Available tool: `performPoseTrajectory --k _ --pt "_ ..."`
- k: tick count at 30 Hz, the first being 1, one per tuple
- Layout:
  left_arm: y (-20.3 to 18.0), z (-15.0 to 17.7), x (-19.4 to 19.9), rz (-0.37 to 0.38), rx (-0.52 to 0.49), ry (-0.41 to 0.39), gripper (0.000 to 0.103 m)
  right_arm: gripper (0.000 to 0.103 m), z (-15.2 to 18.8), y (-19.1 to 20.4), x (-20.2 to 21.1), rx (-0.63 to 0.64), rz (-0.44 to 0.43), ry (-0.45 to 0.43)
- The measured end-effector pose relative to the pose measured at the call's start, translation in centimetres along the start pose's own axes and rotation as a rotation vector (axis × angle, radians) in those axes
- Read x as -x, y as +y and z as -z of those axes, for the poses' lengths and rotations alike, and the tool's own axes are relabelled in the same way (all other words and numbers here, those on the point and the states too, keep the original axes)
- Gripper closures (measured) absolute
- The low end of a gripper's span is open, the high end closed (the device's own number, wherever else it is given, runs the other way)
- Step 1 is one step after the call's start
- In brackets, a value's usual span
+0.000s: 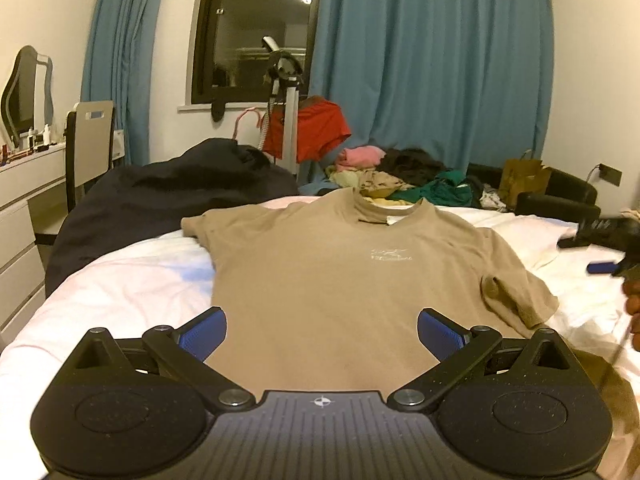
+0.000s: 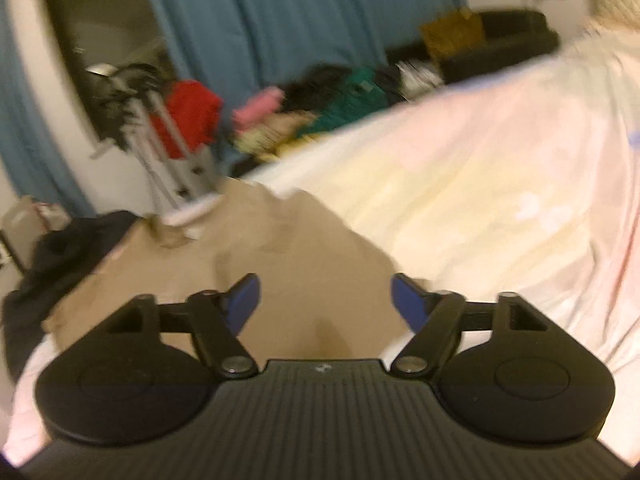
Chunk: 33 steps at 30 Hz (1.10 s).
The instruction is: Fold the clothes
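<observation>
A tan T-shirt (image 1: pixel 332 272) lies spread flat on the white bed (image 1: pixel 132 284), collar at the far end, a small white print on the chest, its right sleeve rumpled. My left gripper (image 1: pixel 322 332) hovers over the shirt's near hem, jaws wide open with nothing between the blue pads. The right wrist view is blurred and tilted: my right gripper (image 2: pixel 325 304) stands open over the same tan T-shirt (image 2: pixel 296 256) near its right side, nothing between its pads. The right gripper (image 1: pixel 600 266) also shows blurred at the far right edge of the left wrist view.
A dark blanket (image 1: pixel 160 196) lies heaped at the bed's far left. A pile of coloured clothes (image 1: pixel 400 176) sits beyond the collar. Red cloth hangs on a stand (image 1: pixel 308 128) by blue curtains (image 1: pixel 432 60). A white dresser (image 1: pixel 20 208) and chair stand left; a black sofa (image 1: pixel 560 192) right.
</observation>
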State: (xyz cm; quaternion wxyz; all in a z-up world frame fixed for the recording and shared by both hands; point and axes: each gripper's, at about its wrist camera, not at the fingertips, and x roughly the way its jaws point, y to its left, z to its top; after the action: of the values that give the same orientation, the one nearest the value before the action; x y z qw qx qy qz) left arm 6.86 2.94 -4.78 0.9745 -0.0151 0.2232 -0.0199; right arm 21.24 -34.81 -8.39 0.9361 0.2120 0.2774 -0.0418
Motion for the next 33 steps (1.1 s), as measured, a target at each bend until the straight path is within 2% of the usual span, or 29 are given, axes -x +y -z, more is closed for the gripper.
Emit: performPoseTrajectory --k 2,4,7,10,13,16,17,19,21,25,28,31,33 --pt "-0.4 0.2 -0.5 -0.02 -0.034 -0.016 0.0 0.031 0.2 -2.3 -1.8 -0.08 0.032 0.042" --pt "-0.8 0.3 -1.1 -0.045 -0.064 -0.03 0.0 0.031 0.8 -4.4 -3.0 -0.176 0.01 0.077" --pt "-0.6 0.0 -2.1 -0.024 -0.031 -0.033 0.0 0.031 1.5 -5.7 -4.6 -0.249 -0.006 0.109" --pt "-0.2 -0.1 -3.0 0.0 -0.001 -0.037 0.0 0.033 1.8 -6.1 -6.2 -0.257 -0.024 0.114" --pt "0.1 0.2 -3.8 0.006 0.009 -0.02 0.0 0.036 2.1 -6.1 -8.0 -0.196 -0.004 0.11" --pt "0.5 0.5 -4.7 0.005 0.022 0.008 0.0 0.065 2.2 -6.2 -9.2 -0.169 0.041 0.082" --pt "0.6 0.6 -5.0 0.003 0.027 0.017 0.0 0.079 2.2 -6.0 -9.3 -0.143 0.041 0.062" --pt "0.8 0.9 -5.5 -0.001 0.037 0.036 0.0 0.089 2.1 -5.1 -9.2 -0.077 0.076 0.029" --pt "0.9 1.1 -6.0 -0.008 0.047 0.045 0.0 0.097 1.1 -4.8 -8.6 -0.077 0.084 -0.03" --pt "0.9 1.2 -7.3 -0.006 0.037 0.06 0.0 0.1 -1.9 -4.4 -7.5 -0.061 0.12 -0.149" --pt "0.5 1.4 -8.3 -0.004 0.004 0.071 0.0 0.1 -6.0 -4.2 -7.8 0.023 0.185 -0.21" --pt "0.3 2.0 -9.5 0.004 -0.007 0.091 0.0 0.1 -10.5 -4.3 -9.3 0.087 0.251 -0.215" --pt "0.2 2.1 -10.6 0.007 0.011 0.105 0.0 0.1 -11.8 -5.3 -9.7 0.03 0.22 -0.159"
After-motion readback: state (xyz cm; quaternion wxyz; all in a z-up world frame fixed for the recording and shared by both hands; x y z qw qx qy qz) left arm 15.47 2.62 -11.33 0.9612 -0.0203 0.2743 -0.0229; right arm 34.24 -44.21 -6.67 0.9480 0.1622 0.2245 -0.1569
